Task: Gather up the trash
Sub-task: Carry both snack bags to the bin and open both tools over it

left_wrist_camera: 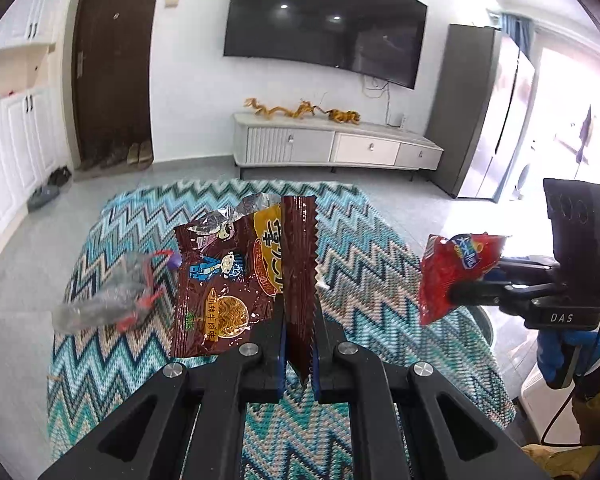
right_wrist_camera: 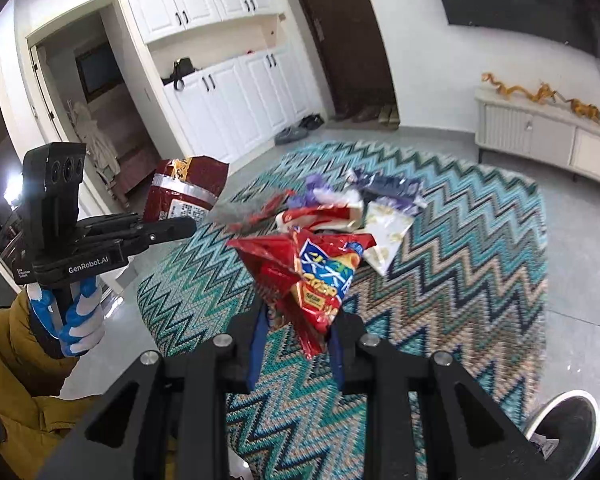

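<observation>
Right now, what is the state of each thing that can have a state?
Left gripper: shut on brown noodle wrapper, lifted.
Right gripper: shut on red crisp bag, lifted.
Other wrappers: lying crumpled on the rug.
Brown door: closed.
Television: off.

My left tool [left_wrist_camera: 299, 344] covered the lower seam of the brown noodle wrapper [left_wrist_camera: 236, 280]. The clear plastic bag [left_wrist_camera: 104, 296] beside it was blurred. My right tool [right_wrist_camera: 298, 344] hid the red crisp packet's [right_wrist_camera: 312, 276] bottom corner, and the picture's edge cut off my shoe [right_wrist_camera: 564, 420].
</observation>
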### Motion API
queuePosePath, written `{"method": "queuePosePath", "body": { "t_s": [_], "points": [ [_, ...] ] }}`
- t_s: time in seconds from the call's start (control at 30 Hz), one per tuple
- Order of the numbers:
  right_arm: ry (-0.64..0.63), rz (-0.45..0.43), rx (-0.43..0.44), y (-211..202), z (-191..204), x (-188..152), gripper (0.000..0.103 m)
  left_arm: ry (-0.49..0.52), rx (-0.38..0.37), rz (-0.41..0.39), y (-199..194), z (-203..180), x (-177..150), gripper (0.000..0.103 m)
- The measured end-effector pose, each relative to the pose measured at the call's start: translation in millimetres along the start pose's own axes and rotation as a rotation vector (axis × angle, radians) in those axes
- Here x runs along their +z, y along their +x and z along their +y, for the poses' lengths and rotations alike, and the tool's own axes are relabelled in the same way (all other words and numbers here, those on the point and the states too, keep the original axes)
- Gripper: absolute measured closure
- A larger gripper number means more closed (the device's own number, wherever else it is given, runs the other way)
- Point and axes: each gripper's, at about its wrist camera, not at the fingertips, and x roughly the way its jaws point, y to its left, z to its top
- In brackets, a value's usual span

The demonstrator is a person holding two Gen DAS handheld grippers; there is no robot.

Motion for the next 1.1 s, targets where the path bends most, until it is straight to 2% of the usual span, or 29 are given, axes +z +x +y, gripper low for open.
{"method": "queuePosePath", "body": {
  "t_s": [0.13, 0.3, 0.43, 0.6, 0.77, 0.9, 1.0, 1.1],
  "points": [
    [0.025, -0.079, -0.076, -40.5, -17.1, -3.9, 0.078, 0.074, -0.015, -0.017, -1.4, -33.5, 18.4, 0.094],
    [0.084, -0.173, -0.206, -97.1, -56.2, -18.3, 0.078, 0.172, -0.073, -0.007, 14.7, -89.3, 45.8, 0.094],
    [0.152, -0.231, -0.325, -138.7, -93.7, -38.2, 0.078, 0.248, -0.164, 0.018, 39.0, -146.6, 69.8, 0.094],
    [0.290, -0.259, -0.458, -175.1, -150.6, -78.0, 0.078, 0.332, -0.280, 0.081, 83.4, -224.7, 84.8, 0.094],
    [0.437, -0.226, -0.544, -189.6, -204.3, -127.7, 0.078, 0.389, -0.381, 0.178, 137.4, -300.9, 82.1, 0.094],
    [0.545, -0.168, -0.583, -182.7, -247.8, -165.4, 0.078, 0.399, -0.459, 0.269, 184.1, -353.5, 74.8, 0.094],
    [0.621, -0.129, -0.593, -172.1, -275.7, -193.1, 0.078, 0.374, -0.512, 0.355, 222.1, -378.7, 64.7, 0.094],
    [0.694, -0.092, -0.598, -159.1, -299.6, -219.5, 0.078, 0.357, -0.523, 0.420, 257.0, -396.5, 52.2, 0.094]
  ]
}}
